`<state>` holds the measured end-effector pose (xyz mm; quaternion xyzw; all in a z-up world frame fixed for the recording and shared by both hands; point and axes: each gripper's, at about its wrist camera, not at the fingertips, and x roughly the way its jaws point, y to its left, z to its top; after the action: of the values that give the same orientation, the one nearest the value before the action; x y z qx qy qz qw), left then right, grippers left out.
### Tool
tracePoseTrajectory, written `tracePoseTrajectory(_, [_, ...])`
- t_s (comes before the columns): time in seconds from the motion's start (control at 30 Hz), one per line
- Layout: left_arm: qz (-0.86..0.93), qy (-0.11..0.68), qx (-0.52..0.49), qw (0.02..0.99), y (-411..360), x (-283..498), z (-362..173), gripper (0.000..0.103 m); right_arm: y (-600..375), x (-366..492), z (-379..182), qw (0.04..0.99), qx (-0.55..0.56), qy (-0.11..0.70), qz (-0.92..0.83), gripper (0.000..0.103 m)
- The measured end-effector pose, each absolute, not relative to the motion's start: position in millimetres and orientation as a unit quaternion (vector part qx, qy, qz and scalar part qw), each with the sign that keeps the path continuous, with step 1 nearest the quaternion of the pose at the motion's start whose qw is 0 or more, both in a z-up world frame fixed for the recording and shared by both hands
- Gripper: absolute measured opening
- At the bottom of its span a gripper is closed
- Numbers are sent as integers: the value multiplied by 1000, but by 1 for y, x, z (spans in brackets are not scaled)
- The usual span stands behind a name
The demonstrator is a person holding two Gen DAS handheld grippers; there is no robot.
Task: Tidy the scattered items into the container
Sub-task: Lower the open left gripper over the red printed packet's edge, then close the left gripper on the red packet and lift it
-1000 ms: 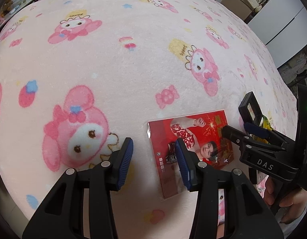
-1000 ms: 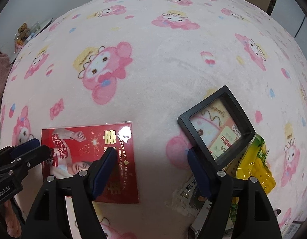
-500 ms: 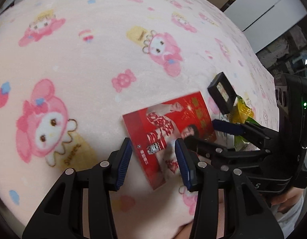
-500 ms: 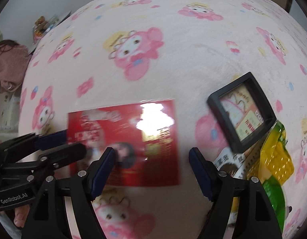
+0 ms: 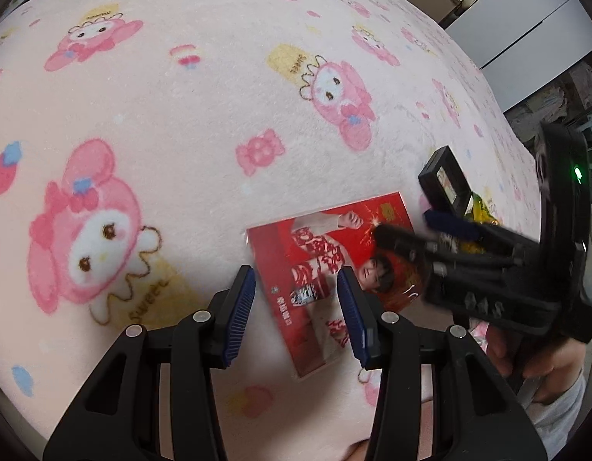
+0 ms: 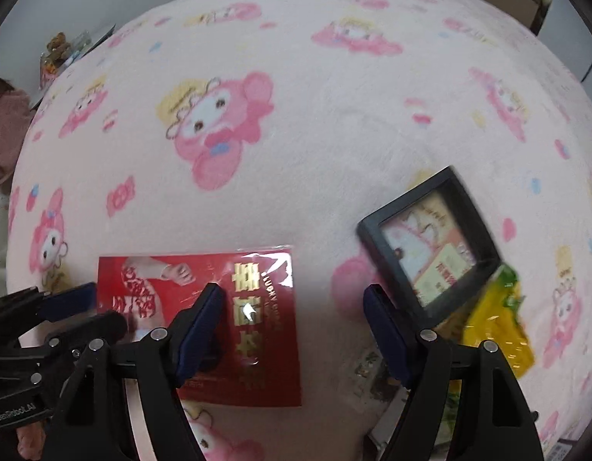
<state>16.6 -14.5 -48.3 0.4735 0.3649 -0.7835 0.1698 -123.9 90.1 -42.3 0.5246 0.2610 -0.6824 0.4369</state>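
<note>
Lower centre of both views, the flat red glossy card [image 5: 326,257] lay untouched on the pink cartoon fleece blanket [image 5: 181,115]; left gripper [image 5: 296,307] and right gripper [image 6: 292,322] were both spread wide, the black square-rimmed container [image 6: 430,242] at right looked barely filled.

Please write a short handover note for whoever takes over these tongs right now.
Left tongs: open, empty, low over the near edge of the red packet.
Right tongs: open, empty, over the blanket between the red packet and the black frame.
Red packet lies flat on the blanket. Black frame leans on a yellow-green bag and printed sachets to its right.
Done: nothing gripped yet; no container in view.
Left: pick up each item and put it in the container.
</note>
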Motion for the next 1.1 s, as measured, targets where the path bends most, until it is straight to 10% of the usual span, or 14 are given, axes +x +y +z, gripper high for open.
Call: tracePoseTrajectory(1.1, [-780, 374, 477, 155, 5, 21, -45, 48, 121, -73, -36, 485, 543, 272, -629, 69])
